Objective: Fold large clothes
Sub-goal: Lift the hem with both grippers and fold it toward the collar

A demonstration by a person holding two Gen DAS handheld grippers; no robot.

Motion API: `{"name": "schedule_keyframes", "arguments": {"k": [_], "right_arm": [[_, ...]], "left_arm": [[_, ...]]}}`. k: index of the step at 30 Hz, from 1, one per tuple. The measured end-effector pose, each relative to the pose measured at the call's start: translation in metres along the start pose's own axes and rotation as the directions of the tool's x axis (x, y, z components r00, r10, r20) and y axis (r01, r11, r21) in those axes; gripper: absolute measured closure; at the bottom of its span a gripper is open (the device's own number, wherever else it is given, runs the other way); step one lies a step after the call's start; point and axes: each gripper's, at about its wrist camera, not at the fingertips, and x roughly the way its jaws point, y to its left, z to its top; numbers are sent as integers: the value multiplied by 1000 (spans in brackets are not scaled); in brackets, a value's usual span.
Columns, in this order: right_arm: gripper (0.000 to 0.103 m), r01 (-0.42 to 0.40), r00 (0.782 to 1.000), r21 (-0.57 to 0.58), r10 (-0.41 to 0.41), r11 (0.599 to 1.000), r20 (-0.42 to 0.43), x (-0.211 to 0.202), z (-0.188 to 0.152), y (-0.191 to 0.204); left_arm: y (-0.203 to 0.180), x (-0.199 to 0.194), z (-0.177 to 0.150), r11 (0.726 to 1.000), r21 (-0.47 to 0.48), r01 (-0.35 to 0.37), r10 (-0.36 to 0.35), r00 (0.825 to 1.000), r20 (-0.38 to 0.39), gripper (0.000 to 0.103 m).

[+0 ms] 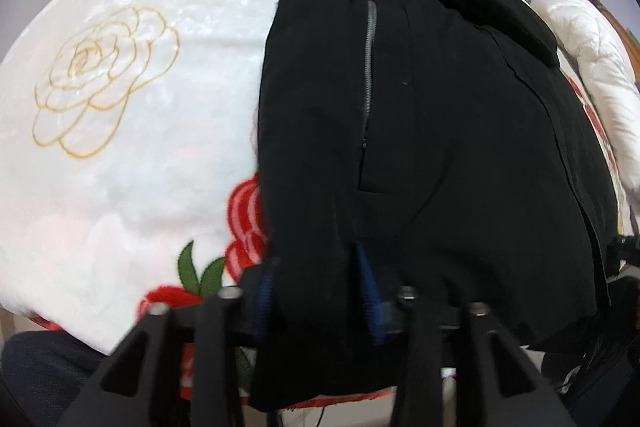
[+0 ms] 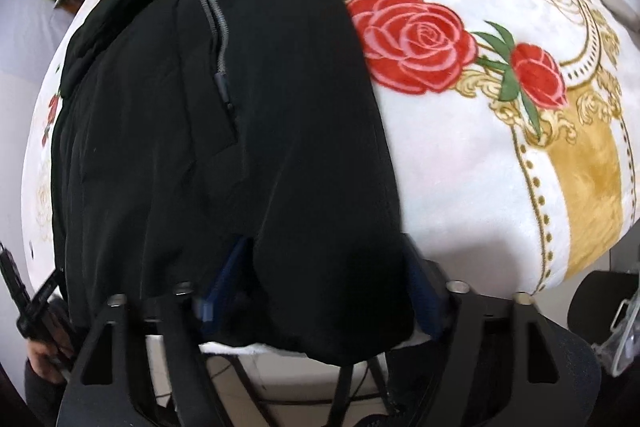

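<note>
A large black padded jacket of smooth fabric lies lengthwise on a white plush blanket printed with red and gold-outlined roses, stretching straight ahead of both tongs with its near hem hanging over the blanket's front edge. The left gripper has its two blue-padded fingers set around a bunched fold of that hem, the cloth filling the gap between them, so it is clenched on the jacket near the garment's left-hand border. Just ahead of it a grey pocket zip runs away from the tongs, and the bare blanket spreads out to its left. The right gripper likewise has hem fabric between its blue fingers; the far finger is mostly covered by cloth, but the jacket appears gripped there too. Ahead and slightly left of it lies a second grey zip, and to its right the blanket shows a big red rose and a gold band. Beyond the left tongs, far right, a white quilted garment rests beside the jacket.
</note>
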Motion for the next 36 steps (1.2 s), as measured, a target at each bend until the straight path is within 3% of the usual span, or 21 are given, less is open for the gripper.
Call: {"name": "schedule_keyframes", "arguments": {"k": [1,2,6,12,21,36], "right_arm": [[59,-27,1000,5,27,1000,2,-1,-2,0],[65,-75,997,16,75,997,10,-4,-3,-1],[78,-109,992,6,109,994,63,-19,-9,3],[81,-170,970,-21,171,985,172,-59,-7,6],[81,-261,917,-62,267,963,297,-104,14,4],[81,-331,825,-128,353,935,442,-158,105,39]], "left_arm": [[-1,-3,1,1000,5,4,-4,1000,5,81],[-4,-6,2,1000,4,5,-5,1000,12,84],[1,-28,6,999,-47,22,-19,997,69,87],[23,-73,22,985,-119,122,-98,976,196,88],[24,-122,59,979,-105,175,-128,928,349,88],[21,-158,157,968,-102,228,-147,852,502,88]]}}
